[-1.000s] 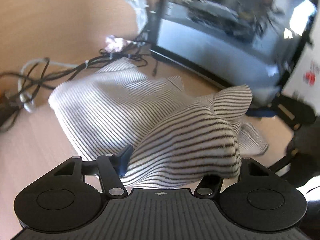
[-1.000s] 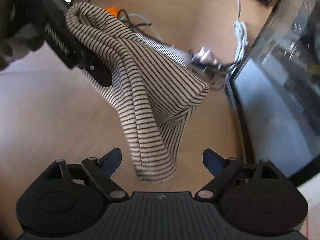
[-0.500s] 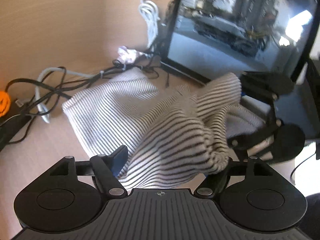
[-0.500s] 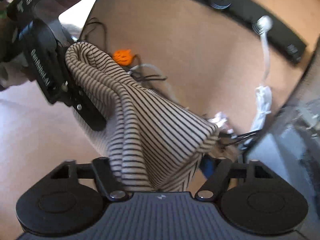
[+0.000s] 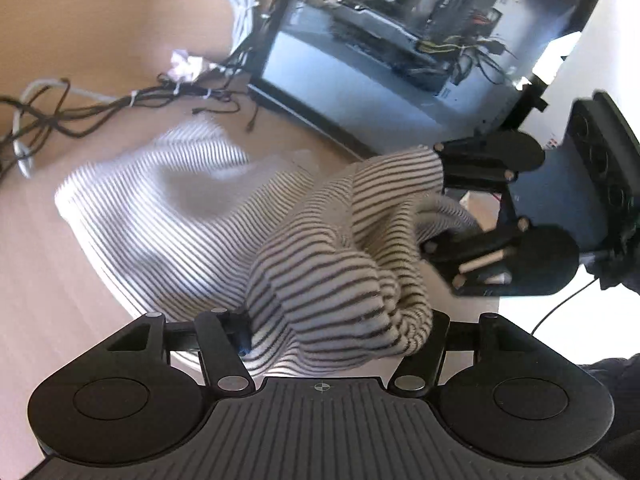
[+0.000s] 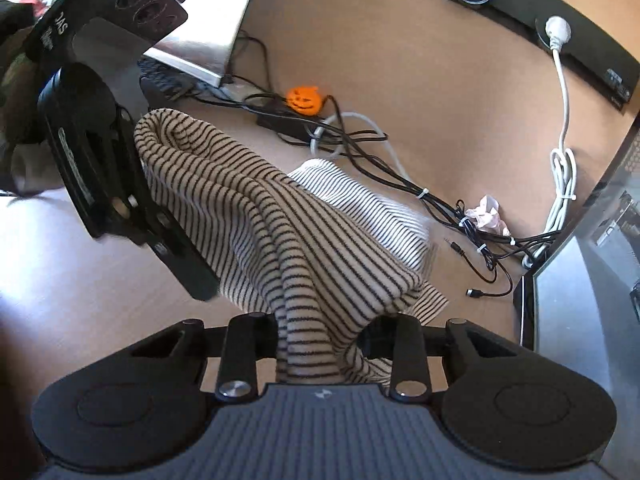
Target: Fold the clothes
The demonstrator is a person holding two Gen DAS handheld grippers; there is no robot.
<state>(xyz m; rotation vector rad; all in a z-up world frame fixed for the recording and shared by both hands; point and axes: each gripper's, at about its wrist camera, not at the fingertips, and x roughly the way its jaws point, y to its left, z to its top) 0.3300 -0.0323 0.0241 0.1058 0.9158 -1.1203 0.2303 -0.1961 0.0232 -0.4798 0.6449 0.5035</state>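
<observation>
A white garment with thin black stripes (image 5: pixel 208 216) hangs between both grippers above a wooden table; its lower part rests on the table. My left gripper (image 5: pixel 336 320) is shut on a bunched edge of it, the cloth covering the fingertips. My right gripper (image 6: pixel 324 332) is shut on another edge of the garment (image 6: pixel 280 240). In the left wrist view the right gripper (image 5: pixel 436 200) is at the right, clamped on the cloth. In the right wrist view the left gripper (image 6: pixel 176 244) is at the left, gripping the cloth's top.
A glass-sided computer case (image 5: pixel 400 52) stands at the table's far right. A bundle of black and white cables (image 6: pixel 400 176), an orange pumpkin toy (image 6: pixel 304 98), a crumpled tissue (image 6: pixel 486 214) and a black power strip (image 6: pixel 520 12) lie behind the garment.
My right gripper moved in and shut on the garment's hanging edge; one second ago it was open below the cloth. Both grippers have lifted and drawn the cloth taut between them.
</observation>
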